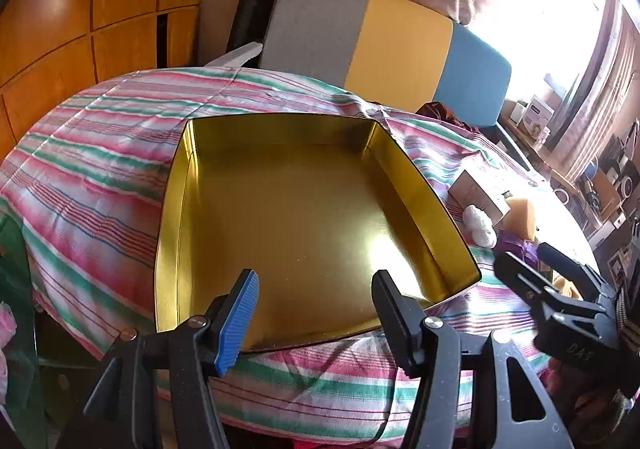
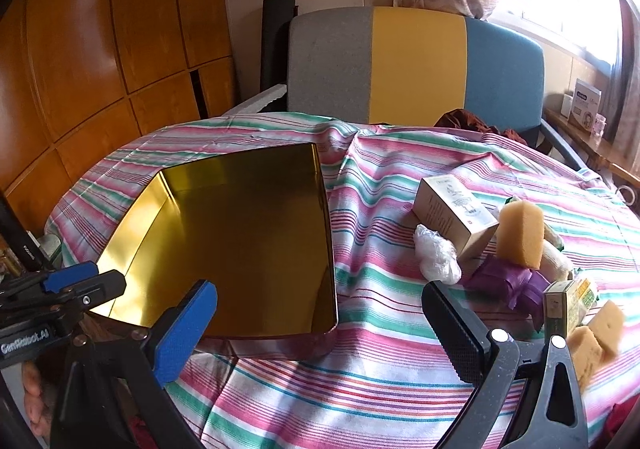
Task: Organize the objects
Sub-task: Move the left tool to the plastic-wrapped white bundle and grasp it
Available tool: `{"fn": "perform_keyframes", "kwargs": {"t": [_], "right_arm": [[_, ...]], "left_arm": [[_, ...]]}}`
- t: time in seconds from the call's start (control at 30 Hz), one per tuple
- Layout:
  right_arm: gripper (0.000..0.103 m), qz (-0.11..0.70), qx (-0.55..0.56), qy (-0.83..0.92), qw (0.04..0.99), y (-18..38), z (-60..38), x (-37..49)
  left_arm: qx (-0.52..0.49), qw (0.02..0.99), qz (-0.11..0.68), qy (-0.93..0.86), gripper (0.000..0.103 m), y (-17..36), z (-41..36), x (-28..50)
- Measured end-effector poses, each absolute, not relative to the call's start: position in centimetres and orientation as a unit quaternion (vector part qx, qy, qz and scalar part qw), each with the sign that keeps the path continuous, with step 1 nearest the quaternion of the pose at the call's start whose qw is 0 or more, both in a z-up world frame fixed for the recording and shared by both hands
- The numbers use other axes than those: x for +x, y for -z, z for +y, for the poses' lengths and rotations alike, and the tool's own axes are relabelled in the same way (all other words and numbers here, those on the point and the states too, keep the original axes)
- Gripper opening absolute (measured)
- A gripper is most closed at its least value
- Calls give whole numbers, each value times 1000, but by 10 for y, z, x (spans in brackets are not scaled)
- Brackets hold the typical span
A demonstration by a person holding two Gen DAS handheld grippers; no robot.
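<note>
Striped cloth (image 2: 380, 381) over table, tricolour chair (image 2: 416, 65), wooden panelled wall (image 2: 100, 49) behind.

Through the left wrist camera we look steeply down, close over the open gold tin (image 1: 304, 217). Through the right wrist camera we look from further right and back, the tin (image 2: 240, 245) at left. Both views share the striped cloth (image 1: 100, 169), the tin and the tricolour chair back (image 2: 416, 65).
</note>
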State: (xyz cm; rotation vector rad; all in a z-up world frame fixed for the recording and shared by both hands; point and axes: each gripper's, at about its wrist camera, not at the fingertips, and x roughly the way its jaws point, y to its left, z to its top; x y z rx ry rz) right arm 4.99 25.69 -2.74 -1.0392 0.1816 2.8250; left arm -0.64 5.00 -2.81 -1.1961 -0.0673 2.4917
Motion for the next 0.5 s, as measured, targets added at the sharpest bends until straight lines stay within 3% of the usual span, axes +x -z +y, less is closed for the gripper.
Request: {"fn": "perform_keyframes", "kwargs": {"t": [0.27,0.5], "right_arm": [[103,109,-341,-928,104,15,329,77],[103,175,-320,-909,200,-1,445,123]], "left_arm": [[-460,258,-9,-850,59,35,82,-12],[-467,319,12,-824,60,27,118,-12]]}}
